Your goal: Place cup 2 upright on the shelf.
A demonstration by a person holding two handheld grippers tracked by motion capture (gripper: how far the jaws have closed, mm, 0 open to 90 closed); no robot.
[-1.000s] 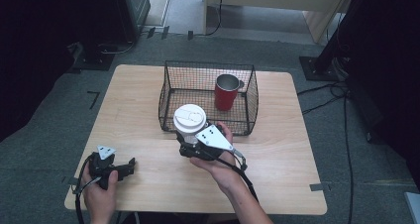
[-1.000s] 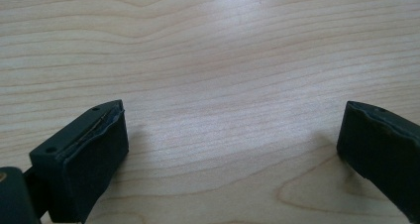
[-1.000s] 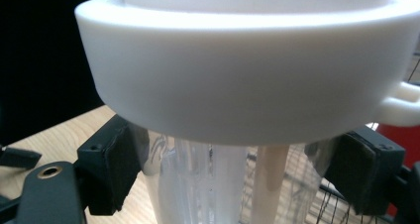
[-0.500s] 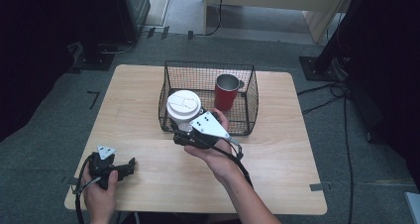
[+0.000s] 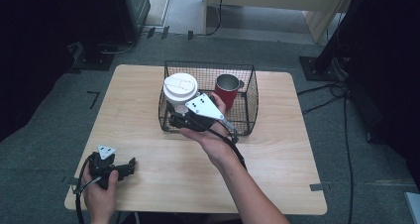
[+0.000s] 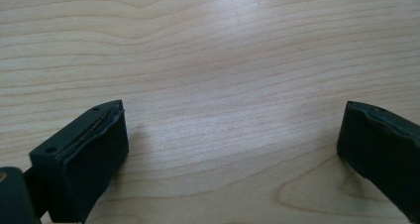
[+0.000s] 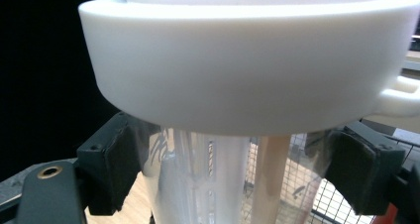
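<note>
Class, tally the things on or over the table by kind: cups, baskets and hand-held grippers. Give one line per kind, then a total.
Cups: 2, a clear cup with a white lid and a red mug
Wire baskets: 1, black
Grippers: 2, the left gripper and the right gripper
Total: 5
</note>
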